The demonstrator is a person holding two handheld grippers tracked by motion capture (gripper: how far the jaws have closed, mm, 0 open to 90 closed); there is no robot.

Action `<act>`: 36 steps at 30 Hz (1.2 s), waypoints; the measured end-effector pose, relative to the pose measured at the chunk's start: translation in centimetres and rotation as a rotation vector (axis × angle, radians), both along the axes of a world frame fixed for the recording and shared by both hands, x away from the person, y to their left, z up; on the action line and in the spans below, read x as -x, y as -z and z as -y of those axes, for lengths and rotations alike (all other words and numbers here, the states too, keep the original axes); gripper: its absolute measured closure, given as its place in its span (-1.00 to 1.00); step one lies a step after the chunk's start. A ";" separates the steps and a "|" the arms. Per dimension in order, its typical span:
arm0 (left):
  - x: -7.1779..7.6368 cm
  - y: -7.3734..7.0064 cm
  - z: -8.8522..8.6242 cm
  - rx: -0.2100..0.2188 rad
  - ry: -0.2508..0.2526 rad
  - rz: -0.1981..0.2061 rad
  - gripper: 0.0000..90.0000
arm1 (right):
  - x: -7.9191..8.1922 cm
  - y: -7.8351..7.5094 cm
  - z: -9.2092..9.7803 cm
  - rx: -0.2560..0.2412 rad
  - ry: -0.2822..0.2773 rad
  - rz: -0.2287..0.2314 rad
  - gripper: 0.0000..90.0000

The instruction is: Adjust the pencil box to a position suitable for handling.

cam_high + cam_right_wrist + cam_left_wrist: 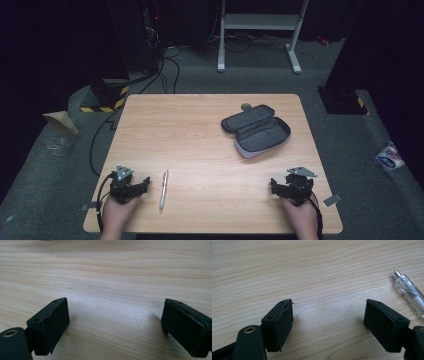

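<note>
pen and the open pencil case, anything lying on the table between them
Nothing: in the high view only bare wood of the table runs from the pen up to the open pencil case.

A light wooden table (200,130) stands on a grey carpeted floor (60,165). At its near left corner a hand (116,216) holds the left gripper (145,182) low over the wood, its fingers pointing right. Just beside them lies a clear pen (163,190), running roughly front to back and apart from the fingers. At the near right corner the other hand (302,219) holds the right gripper (274,184), its fingers pointing left, with bare wood around them. On the far right part of the table sits a dark pencil case (257,131), unzipped and lying open, well apart from both grippers and the pen.
</note>
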State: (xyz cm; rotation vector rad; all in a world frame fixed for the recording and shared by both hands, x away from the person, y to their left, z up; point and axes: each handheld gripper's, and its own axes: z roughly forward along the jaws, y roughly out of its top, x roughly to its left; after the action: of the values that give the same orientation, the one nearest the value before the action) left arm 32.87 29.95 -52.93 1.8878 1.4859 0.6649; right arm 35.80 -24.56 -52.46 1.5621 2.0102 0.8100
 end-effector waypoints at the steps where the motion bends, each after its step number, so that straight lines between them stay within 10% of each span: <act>1: 0.0 0.0 0.0 -0.002 0.006 -0.001 -0.47 | 0.0 0.0 0.0 0.001 -0.003 0.001 -0.83; 12: -0.2 0.0 0.2 0.001 0.017 0.004 -0.46 | 0.8 0.0 0.0 0.006 -0.068 0.008 -0.78; 22: -0.4 0.0 0.2 -0.003 0.031 0.000 -0.47 | 2.1 -0.2 0.1 -0.008 -0.110 0.049 -0.17; 36: -0.3 0.0 0.3 -0.004 0.038 -0.008 -0.59 | 1.2 -2.2 -2.4 -0.079 -0.175 0.121 -0.14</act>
State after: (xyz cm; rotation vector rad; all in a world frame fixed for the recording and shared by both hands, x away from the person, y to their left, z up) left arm 33.15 29.63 -52.95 1.9196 1.4509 0.6435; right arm 34.55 -22.16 -50.25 1.3567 2.0689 1.0379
